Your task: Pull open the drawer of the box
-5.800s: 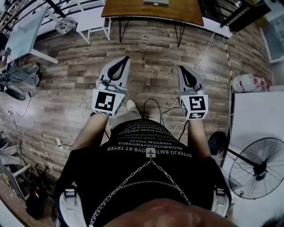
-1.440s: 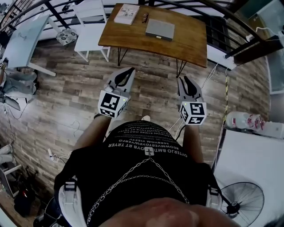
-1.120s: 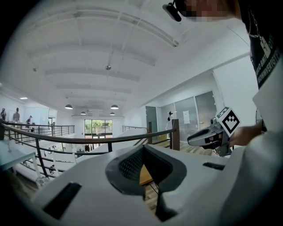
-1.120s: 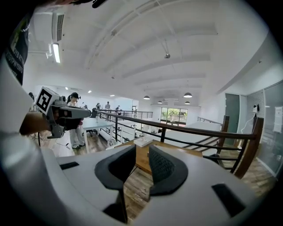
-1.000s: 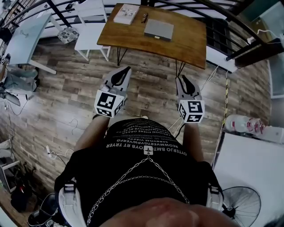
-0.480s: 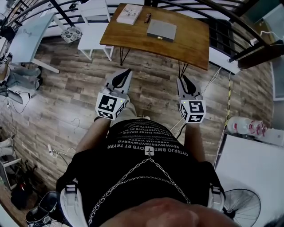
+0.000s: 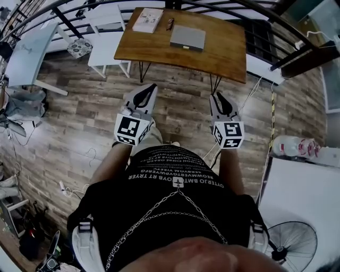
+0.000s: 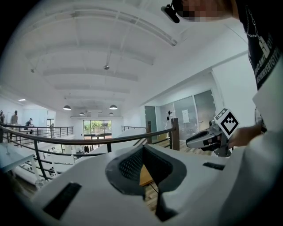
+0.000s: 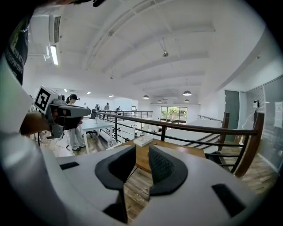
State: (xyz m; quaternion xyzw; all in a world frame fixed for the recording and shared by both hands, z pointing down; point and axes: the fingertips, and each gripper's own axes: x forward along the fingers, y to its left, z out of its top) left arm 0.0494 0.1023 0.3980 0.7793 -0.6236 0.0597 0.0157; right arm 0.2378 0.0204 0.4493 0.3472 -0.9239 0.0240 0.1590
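Observation:
A flat grey box [image 7: 187, 38] lies on a wooden table [image 7: 223, 50] at the top of the head view, well beyond both grippers. My left gripper [image 7: 152, 86] is held over the plank floor, short of the table. Its tips [image 8: 140, 150] touch with nothing between them, and a sliver of the table shows under them. My right gripper [image 7: 217, 96] hangs beside it at the same height. Its jaws [image 9: 139, 154] stand a little apart and empty, aimed at the table [image 9: 177, 152]. The box is not visible in either gripper view.
A pale book [image 7: 147, 20] and glasses [image 7: 170, 23] lie on the table. A white chair [image 7: 109, 26] stands at its left and a black railing [image 7: 249, 13] runs behind. A fan [image 7: 292, 247] and a white surface [image 7: 303, 191] are at the right. Cables [image 7: 90, 156] trail on the floor.
Since the earliest frame the table with the grey box has come fully into the head view. Over the last second both grippers have kept nearly the same place and jaw setting.

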